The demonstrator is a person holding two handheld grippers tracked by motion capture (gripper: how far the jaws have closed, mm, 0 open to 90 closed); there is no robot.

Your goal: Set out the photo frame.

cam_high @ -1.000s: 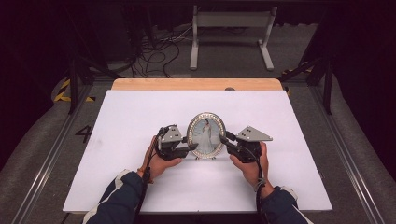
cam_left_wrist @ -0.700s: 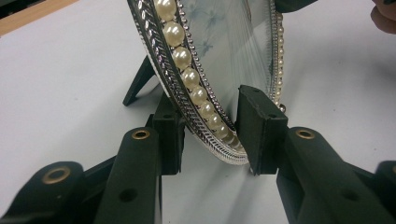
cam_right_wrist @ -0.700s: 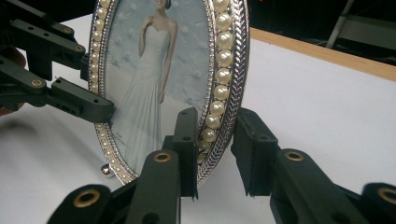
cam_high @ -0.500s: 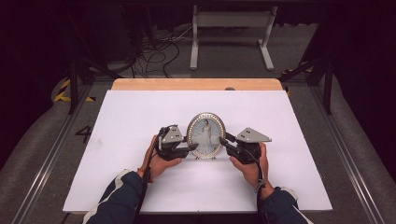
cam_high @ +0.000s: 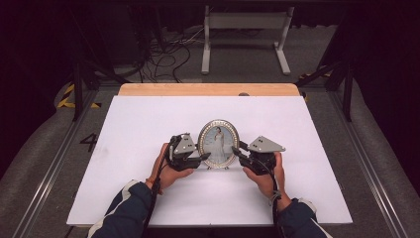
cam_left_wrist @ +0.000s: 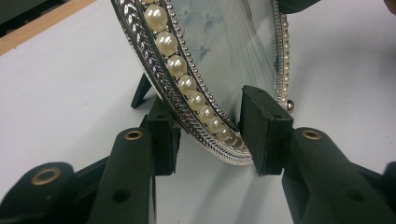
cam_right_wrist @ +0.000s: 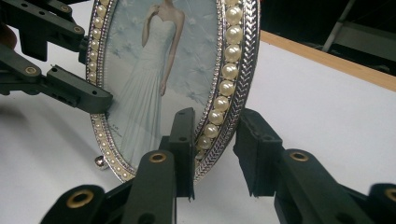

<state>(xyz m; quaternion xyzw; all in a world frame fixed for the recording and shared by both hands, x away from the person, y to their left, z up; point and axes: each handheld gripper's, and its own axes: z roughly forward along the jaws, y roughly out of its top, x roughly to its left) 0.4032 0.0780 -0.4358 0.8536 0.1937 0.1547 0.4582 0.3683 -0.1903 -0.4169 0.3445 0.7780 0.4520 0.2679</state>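
Silver-rimmed oval photo frame [cam_high: 218,143], pearl border, stands upright near the middle of the white table top [cam_high: 148,124], and I've got it bracketed from both sides. Left gripper [cam_high: 198,157] sits at the frame's lower left edge; in the left gripper view its jaws straddle the rim [cam_left_wrist: 187,100], one behind, one in front on the glass, w/ a sliver of gap on each side, so I read it as narrow but not clamped. Right gripper [cam_high: 237,151] does the same on the lower right edge; the right gripper view shows its jaws either side of the rim [cam_right_wrist: 233,79], front one close to the pearls, back one a bit off. Partly open too, gripping nothing yet as far as I can tell.

Step in hand, imo: lining up a two-sided pinch on the frame before lifting or repositioning it. Next move calls for closing both sides evenly, approx. together, since the back stand leg [cam_left_wrist: 140,91] is thin and a one-sided squeeze could tip it.

Vs. the earlier high views: hardly anything differs. Frame is in the same spot, both grippers at the same edges, hands barely shifted.
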